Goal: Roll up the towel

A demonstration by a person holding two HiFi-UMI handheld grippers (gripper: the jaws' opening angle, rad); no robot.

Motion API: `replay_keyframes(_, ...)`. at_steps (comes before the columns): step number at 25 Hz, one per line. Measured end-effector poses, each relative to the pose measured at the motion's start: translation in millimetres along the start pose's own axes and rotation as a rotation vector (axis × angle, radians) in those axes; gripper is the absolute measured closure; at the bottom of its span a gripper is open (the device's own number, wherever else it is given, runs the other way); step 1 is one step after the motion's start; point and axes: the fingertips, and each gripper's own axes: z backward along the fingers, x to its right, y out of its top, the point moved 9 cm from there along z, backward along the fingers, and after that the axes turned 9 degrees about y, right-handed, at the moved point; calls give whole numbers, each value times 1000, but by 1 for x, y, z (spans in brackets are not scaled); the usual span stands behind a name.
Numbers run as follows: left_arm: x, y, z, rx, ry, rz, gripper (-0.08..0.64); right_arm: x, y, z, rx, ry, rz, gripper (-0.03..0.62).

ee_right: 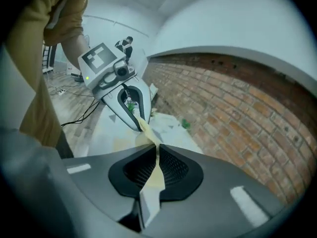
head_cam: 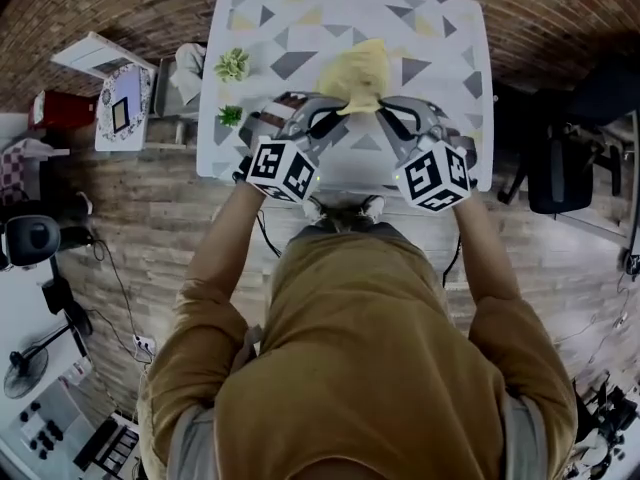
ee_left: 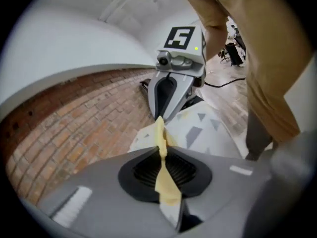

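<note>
left tool: pinching towel; right tool: pinching towel

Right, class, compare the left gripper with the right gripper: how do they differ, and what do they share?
The left gripper pinches the yellow towel at its left side, the right gripper at its right side. In the head view the left gripper angles inward to the right, the right gripper inward to the left. Both are shut on the towel, holding it above the patterned table.
</note>
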Motion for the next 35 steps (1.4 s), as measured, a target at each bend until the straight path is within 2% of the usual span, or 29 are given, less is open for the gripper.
replay_keyframes(3,65,-27,0,-86,-158,78,474,-46,-36,-24,-99,133,-84,568)
replay_keyframes(5,98,-36,3,-124,-228,124,474,-74,-51,-32,-153,207,-108,566)
replay_keyframes(8,131,-43,7,-159,-286,171,474,-102,-67,-40,-211,283,-112,566)
replay_keyframes(12,155,-49,4,-193,-317,187,472,-119,-83,-48,-266,324,-128,566)
replay_keyframes(17,172,-50,-4,-229,-317,171,472,-133,-100,-56,-346,321,-108,565)
replay_keyframes(22,181,-53,-5,-243,-324,175,472,-145,-112,-48,-374,327,-89,560)
replay_keyframes(23,181,-53,-4,-242,-324,178,472,-146,-112,-47,-371,316,-80,557)
replay_keyframes(28,176,-44,-2,-199,-297,224,472,-154,-96,-48,-281,224,-25,438)
replay_keyframes(32,171,-40,0,-166,-279,260,471,-156,-92,-64,-258,171,7,437)
replay_keyframes(35,170,-45,2,-180,-270,251,461,-153,-93,-67,-240,163,-6,450)
